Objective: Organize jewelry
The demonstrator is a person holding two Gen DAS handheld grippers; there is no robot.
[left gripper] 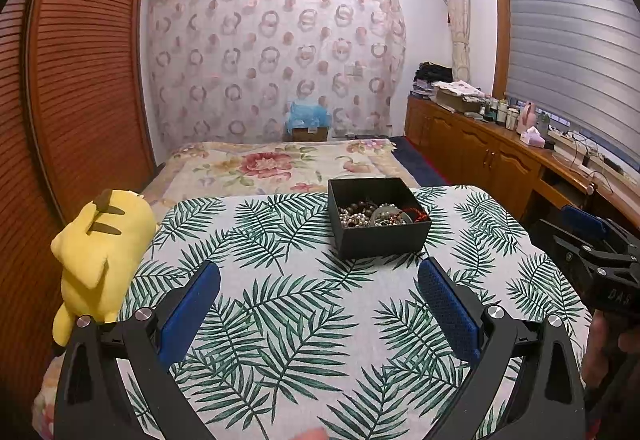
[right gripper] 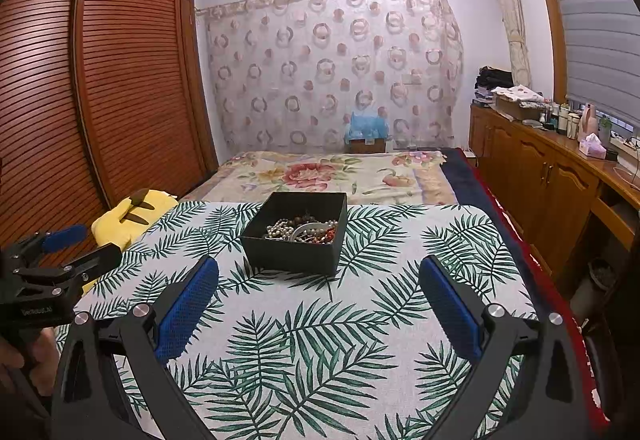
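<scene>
A black open box point(left gripper: 380, 238) point(right gripper: 294, 250) stands on the leaf-print tablecloth point(left gripper: 304, 316) point(right gripper: 320, 320), toward its far edge. Inside lies a tangle of jewelry point(left gripper: 380, 215) point(right gripper: 302, 230): pearl strands, dark beads, a pale bangle and red beads. My left gripper point(left gripper: 320, 274) hovers open over the cloth, short of the box, nothing between its blue pads. My right gripper point(right gripper: 318, 272) is open too, just short of the box. Each gripper shows at the other view's edge point(left gripper: 592, 240) point(right gripper: 60, 248).
A yellow plush toy point(left gripper: 100, 252) point(right gripper: 128, 217) lies at the table's left edge. Behind the table is a bed with a floral blanket point(left gripper: 280, 163). A slatted wooden wardrobe point(left gripper: 80, 59) stands left; wooden cabinets point(right gripper: 540, 167) with bottles run along the right.
</scene>
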